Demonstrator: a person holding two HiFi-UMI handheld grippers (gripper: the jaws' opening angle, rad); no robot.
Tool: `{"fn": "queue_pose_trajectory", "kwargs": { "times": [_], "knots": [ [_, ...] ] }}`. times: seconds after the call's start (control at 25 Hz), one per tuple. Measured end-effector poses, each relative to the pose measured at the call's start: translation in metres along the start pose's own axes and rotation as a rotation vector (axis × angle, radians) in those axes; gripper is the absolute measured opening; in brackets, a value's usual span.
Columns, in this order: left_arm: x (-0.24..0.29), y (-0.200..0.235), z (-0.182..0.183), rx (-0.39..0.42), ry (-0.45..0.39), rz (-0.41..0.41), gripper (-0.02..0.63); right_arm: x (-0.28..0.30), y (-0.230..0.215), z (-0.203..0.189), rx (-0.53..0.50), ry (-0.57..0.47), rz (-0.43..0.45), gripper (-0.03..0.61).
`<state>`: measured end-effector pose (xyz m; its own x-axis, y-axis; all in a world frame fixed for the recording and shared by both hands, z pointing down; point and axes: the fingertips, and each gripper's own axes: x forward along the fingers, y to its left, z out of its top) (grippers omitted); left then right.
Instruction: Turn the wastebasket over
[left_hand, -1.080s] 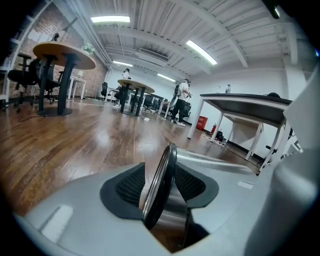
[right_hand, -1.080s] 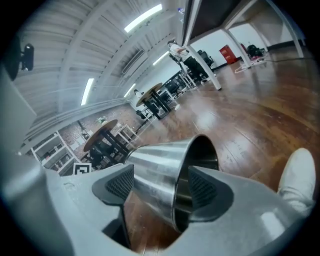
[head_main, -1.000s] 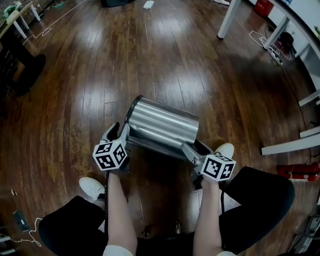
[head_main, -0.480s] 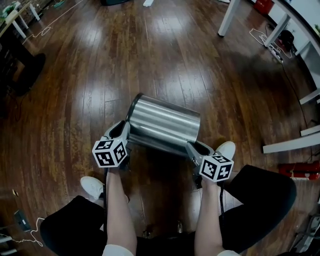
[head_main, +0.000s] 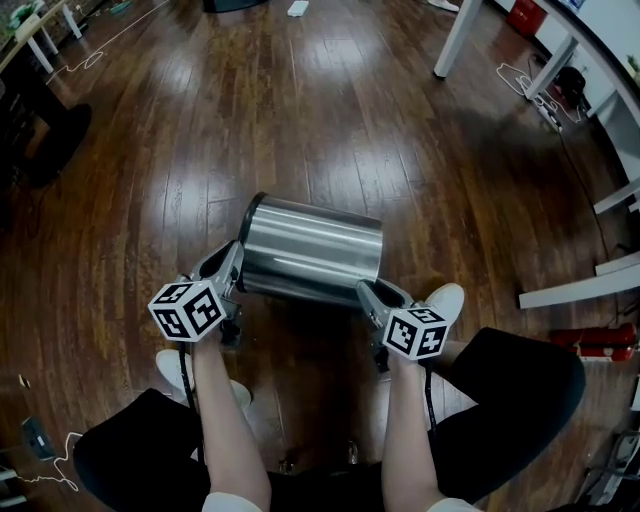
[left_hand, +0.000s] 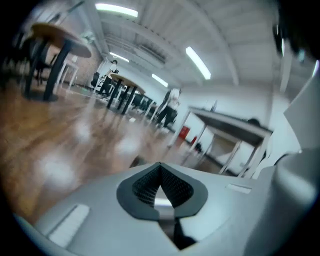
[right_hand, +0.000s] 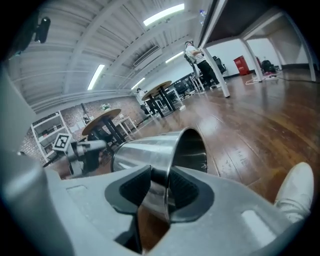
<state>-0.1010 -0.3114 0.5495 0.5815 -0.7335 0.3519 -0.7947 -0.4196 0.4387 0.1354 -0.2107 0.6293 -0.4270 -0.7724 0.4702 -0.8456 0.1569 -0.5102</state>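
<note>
The steel wastebasket (head_main: 310, 250) lies sideways and looks light, stiff and slick. The left gripper (head_main: 230, 264) pinches its eight-o'clock edge. The right gripper (head_main: 370, 294), jaws just closing, clamps the four-o'clock rim.

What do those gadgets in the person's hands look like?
Each is a light grey plastic tool with two jaws: the left gripper and the right gripper. The jaws have dark ribbed pads. Each carries a white cube with black square markers, and a thin dark cable runs beside each forearm. White sleeve edges show higher up.
</note>
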Motion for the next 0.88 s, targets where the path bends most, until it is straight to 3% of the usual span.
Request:
{"fn": "queue_pose_trajectory", "kwargs": {
  "times": [0.04,0.12,0.2,0.32,0.36,0.4,0.44,0.52,0.64,0.72,0.76,0.88],
  "knots": [
    [-0.004,-0.013,0.022,0.004,-0.051,-0.039,0.014,0.001,0.001,-0.001,0.005,0.002,0.004,0.106],
    [-0.008,-0.021,0.044,0.132,-0.034,0.022,0.015,0.001,0.0,-0.004,0.033,0.007,0.025,0.103],
    [-0.011,-0.008,0.033,0.234,0.055,0.109,0.015,-0.003,-0.001,-0.009,0.055,0.027,0.043,0.097],
    [-0.014,0.016,-0.005,0.281,0.153,0.154,0.019,-0.006,0.001,-0.015,0.049,0.039,0.045,0.097],
    [-0.012,0.02,-0.017,0.292,0.169,0.153,0.078,-0.007,0.002,-0.018,0.047,0.043,0.05,0.097],
    [-0.01,0.022,-0.027,0.292,0.175,0.141,0.184,-0.008,0.004,-0.021,0.048,0.052,0.061,0.097],
    [-0.008,0.023,-0.034,0.273,0.167,0.125,0.237,-0.009,0.006,-0.025,0.052,0.064,0.076,0.095],
    [-0.003,0.027,-0.042,0.193,0.123,0.102,0.265,-0.012,0.011,-0.035,0.059,0.091,0.107,0.095],
    [0.0,0.037,-0.05,0.072,0.072,0.071,0.258,-0.015,0.016,-0.045,0.064,0.111,0.132,0.097],
    [0.0,0.034,-0.052,0.005,0.041,0.008,0.19,-0.015,0.016,-0.046,0.059,0.104,0.133,0.097],
    [0.001,0.032,-0.051,-0.012,0.028,-0.015,0.124,-0.015,0.015,-0.045,0.051,0.101,0.132,0.097],
    [0.001,0.03,-0.051,0.005,0.053,-0.023,0.1,-0.015,0.014,-0.046,0.043,0.104,0.139,0.095]
  ]
}}
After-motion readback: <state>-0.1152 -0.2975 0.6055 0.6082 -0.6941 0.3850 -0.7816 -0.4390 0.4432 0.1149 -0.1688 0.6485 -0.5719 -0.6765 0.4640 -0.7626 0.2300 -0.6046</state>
